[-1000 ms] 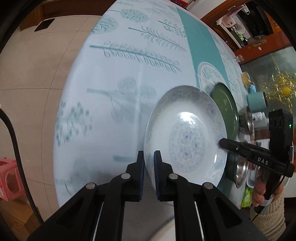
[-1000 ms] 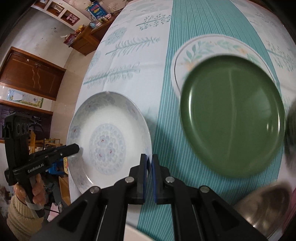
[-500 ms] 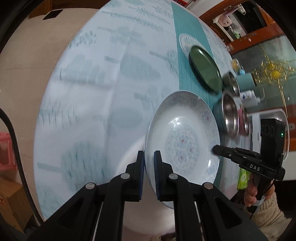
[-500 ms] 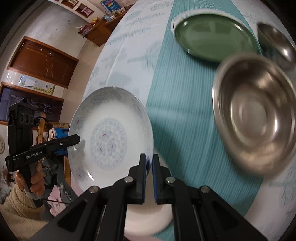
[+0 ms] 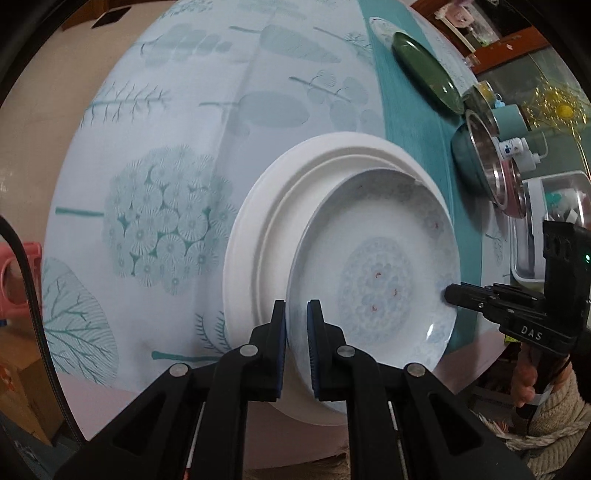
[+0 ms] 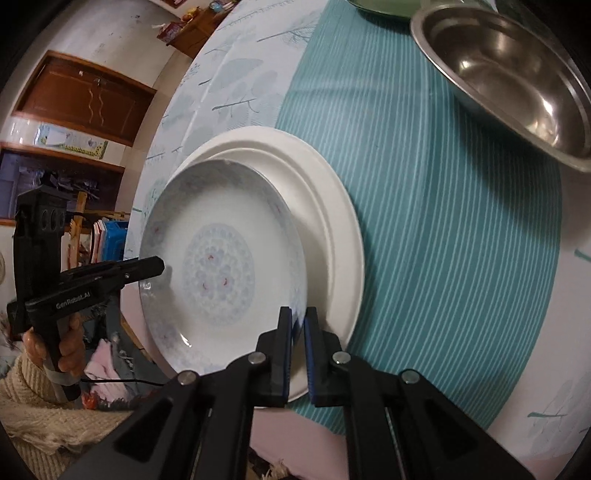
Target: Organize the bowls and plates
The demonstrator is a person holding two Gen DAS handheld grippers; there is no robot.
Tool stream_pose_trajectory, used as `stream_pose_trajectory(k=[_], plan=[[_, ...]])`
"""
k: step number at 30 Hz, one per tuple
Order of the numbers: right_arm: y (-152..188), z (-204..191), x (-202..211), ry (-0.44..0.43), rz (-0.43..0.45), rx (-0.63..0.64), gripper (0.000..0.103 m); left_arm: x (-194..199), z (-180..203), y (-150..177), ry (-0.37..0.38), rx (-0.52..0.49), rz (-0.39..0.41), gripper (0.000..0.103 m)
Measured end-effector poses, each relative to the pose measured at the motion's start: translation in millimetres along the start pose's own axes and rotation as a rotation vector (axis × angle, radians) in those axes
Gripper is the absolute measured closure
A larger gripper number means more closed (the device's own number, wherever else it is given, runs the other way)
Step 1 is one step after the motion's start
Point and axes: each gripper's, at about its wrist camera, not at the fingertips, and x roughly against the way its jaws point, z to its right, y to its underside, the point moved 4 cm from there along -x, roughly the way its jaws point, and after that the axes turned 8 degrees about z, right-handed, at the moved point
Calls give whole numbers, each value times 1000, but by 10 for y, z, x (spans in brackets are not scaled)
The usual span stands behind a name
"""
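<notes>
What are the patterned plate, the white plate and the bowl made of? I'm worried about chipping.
Patterned plate: likely glazed ceramic, glossy with printed flowers. White plate: matte, moulded ridges, perhaps pulp or plastic. Bowl: stainless steel, mirror-like reflections.

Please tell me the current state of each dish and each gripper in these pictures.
patterned plate: held at opposite rims, above the white plate
white plate: on the table
steel bowl: upright, empty
green plate: on another plate
left gripper: shut on the patterned plate
right gripper: shut on the patterned plate

Four plates: patterned (image 5: 373,266), white (image 5: 258,236), green (image 5: 424,74), floral (image 5: 380,26), two steel bowls (image 6: 517,74)
</notes>
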Motion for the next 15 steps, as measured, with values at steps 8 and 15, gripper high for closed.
stream_pose_trajectory(k=[8,15], plan=[[20,9,-3,1,19,10,97,14,-50,-9,-29,-19,23,95],[51,-3,26,27,25,32,96,-41,68,-80,-43,-34,27,95]])
